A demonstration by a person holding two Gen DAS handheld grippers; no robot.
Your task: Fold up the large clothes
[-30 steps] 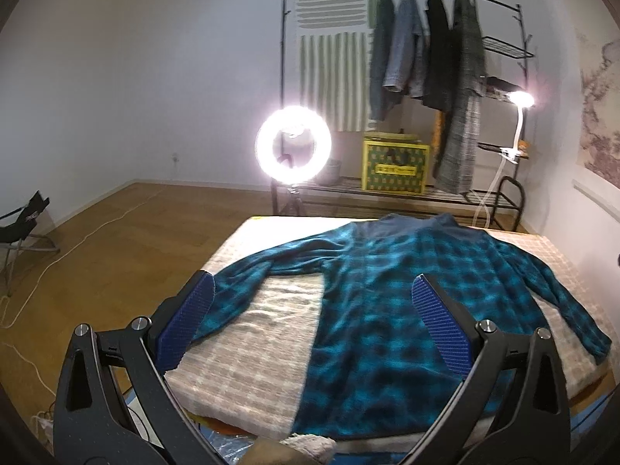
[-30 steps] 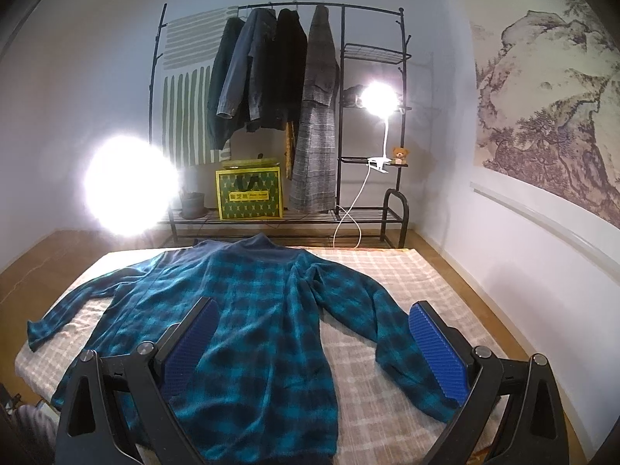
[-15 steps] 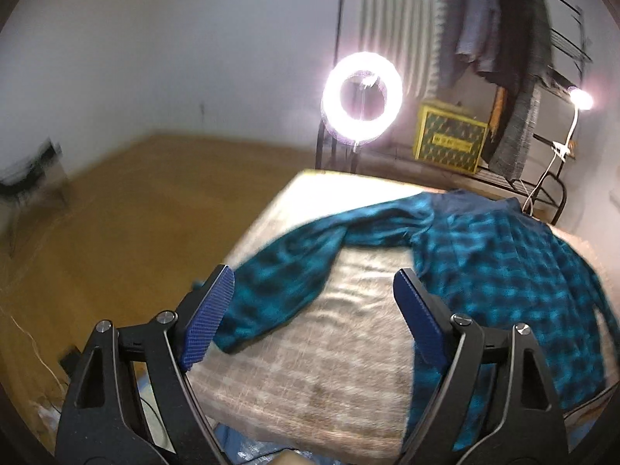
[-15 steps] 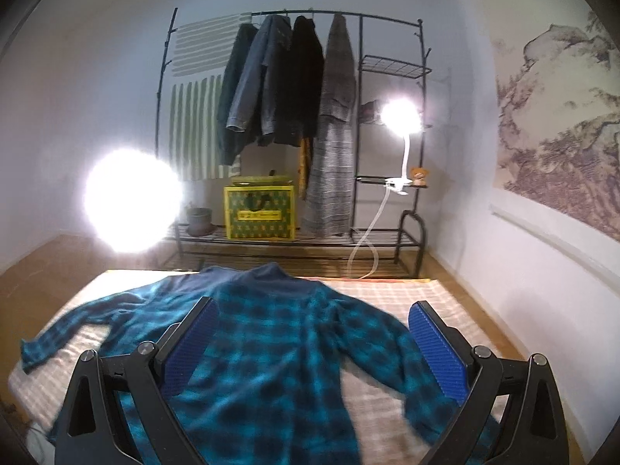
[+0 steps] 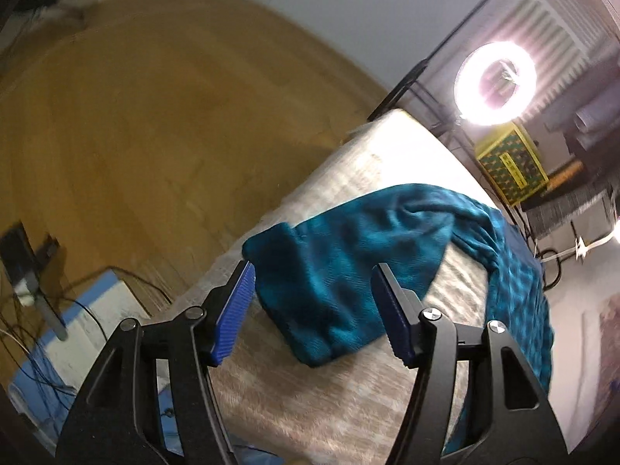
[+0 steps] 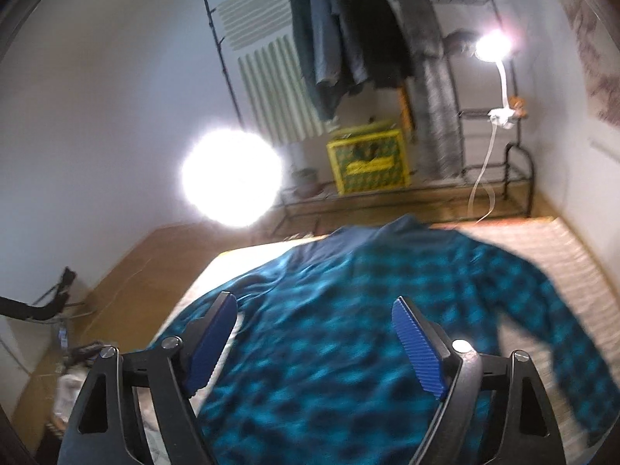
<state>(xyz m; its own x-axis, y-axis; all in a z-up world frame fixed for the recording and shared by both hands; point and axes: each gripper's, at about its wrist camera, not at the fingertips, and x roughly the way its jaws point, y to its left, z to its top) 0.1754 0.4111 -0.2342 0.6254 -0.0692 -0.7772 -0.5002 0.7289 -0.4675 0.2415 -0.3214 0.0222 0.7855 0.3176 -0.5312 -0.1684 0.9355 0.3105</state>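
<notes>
- Floor point(image 5: 147, 124), wood, fills the left of the left wrist view; cables and a white-and-blue box point(image 5: 81, 333) at lower left, blurred, cannot be identified
- Left gripper point(image 5: 312, 310): jaws apart and closing; cuff end of the sleeve point(image 5: 341, 271) lies in the gap, pads not seen pressing on it
- Teal plaid shirt point(image 6: 348, 329) lies spread on the padded table point(image 5: 348, 407), collar toward the far end; plaid smeared by motion blur in both views
- Ring light point(image 5: 496, 83) and yellow crate point(image 5: 511, 162) at upper right, clothes rack cut off by the frame
- Right gripper point(image 6: 314, 341): jaws wide and closing, over the shirt body, contact not discernible
- Right sleeve point(image 6: 562, 329) runs off toward the lower right edge, cuff cut off
</notes>
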